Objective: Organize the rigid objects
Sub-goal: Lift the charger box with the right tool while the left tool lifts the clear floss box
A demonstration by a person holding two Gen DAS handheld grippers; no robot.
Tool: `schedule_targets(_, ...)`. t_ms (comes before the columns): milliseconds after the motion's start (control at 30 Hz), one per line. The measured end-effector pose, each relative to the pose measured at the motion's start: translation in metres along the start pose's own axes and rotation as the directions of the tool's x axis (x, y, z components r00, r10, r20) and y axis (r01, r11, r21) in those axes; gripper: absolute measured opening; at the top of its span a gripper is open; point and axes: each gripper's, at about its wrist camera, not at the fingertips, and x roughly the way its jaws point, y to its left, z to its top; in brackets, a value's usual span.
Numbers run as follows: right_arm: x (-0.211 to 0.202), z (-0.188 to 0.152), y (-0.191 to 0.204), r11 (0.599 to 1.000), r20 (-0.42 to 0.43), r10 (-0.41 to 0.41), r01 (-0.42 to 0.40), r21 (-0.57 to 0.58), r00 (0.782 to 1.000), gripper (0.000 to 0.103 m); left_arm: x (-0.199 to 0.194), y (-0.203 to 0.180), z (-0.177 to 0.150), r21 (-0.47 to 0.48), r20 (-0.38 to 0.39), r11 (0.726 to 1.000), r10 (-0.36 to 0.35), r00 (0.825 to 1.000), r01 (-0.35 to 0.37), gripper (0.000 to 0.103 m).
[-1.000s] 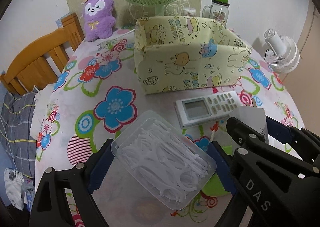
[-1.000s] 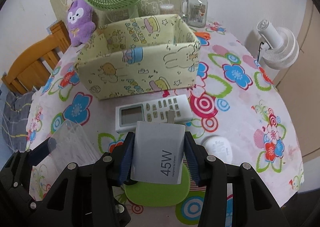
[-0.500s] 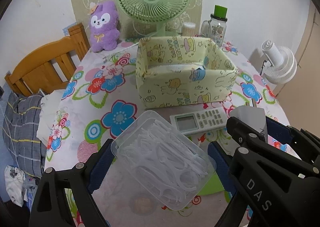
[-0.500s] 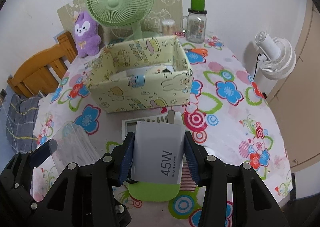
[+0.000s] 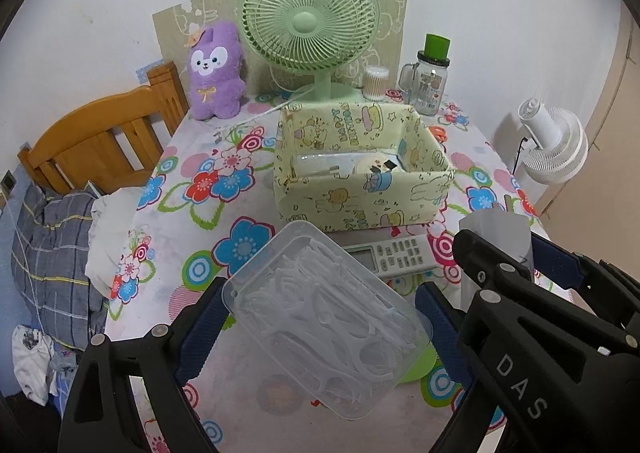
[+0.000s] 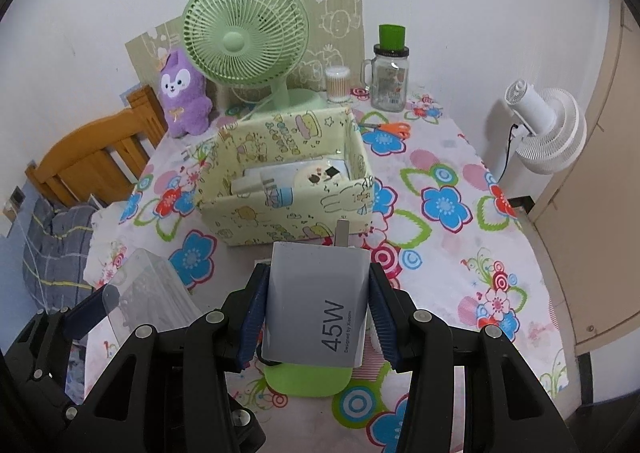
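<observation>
My left gripper (image 5: pixel 320 309) is shut on a clear plastic box of white floss picks (image 5: pixel 328 317) and holds it above the table. My right gripper (image 6: pixel 316 309) is shut on a grey 45W charger (image 6: pixel 316 309), prongs pointing forward. The charger also shows in the left wrist view (image 5: pixel 496 229). A yellow cartoon-print storage box (image 5: pixel 360 197) stands ahead, open on top, with several items inside (image 6: pixel 296 181). A white remote control (image 5: pixel 392 253) lies on the table in front of it, below both grippers.
The flowered table (image 6: pixel 440 205) carries a green fan (image 5: pixel 308 21), a purple plush (image 5: pixel 216 73), a glass jar (image 6: pixel 388 73), a cotton swab tub (image 6: pixel 338 83), orange scissors (image 6: pixel 394 128) and a green pad (image 6: pixel 308 381). A wooden chair (image 5: pixel 92 141) stands left, a white fan (image 6: pixel 548 129) right.
Both grippers have risen and pulled back from the table with their loads. The storage box and remote look smaller and lower, and the box's inside has come into view.
</observation>
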Motion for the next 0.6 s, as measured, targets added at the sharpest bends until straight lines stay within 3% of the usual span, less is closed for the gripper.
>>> schedule_targets(600,-0.030,0.032,-0.007,1.000,0.065,0.006,-0.005,-0.015,0.998,0.051,-0.029,-0.008,0.028,-0.012,0.066,1.000,0.017,0.998,-0.016,0.093)
